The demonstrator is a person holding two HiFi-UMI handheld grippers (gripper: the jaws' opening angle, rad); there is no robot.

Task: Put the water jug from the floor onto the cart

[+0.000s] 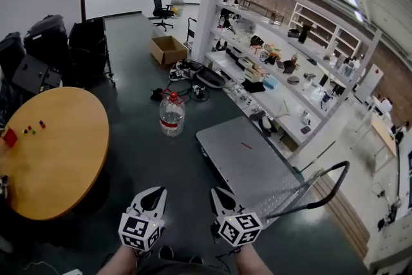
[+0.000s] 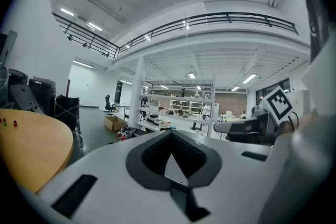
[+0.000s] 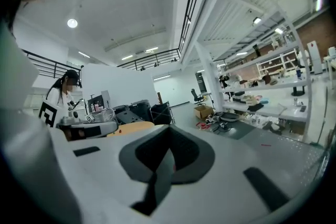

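The water jug (image 1: 172, 114), clear with a red cap and a red label, stands upright on the dark floor ahead of me. To its right sits the cart (image 1: 244, 161), a low grey flat deck with a black push handle (image 1: 325, 185) at its near right end. My left gripper (image 1: 157, 192) and right gripper (image 1: 217, 192) are side by side at the bottom of the head view, well short of the jug, both shut and holding nothing. In the left gripper view the left gripper (image 2: 170, 131) hides the jug. The right gripper (image 3: 169, 128) has the cart deck (image 3: 278, 150) to its right.
A round wooden table (image 1: 51, 151) with small coloured blocks is at the left. Black cases (image 1: 64, 48) stand behind it. A cardboard box (image 1: 167, 48), a heap of cables (image 1: 193, 82), a white pillar (image 1: 212, 3) and long white shelves (image 1: 283, 74) lie beyond the jug.
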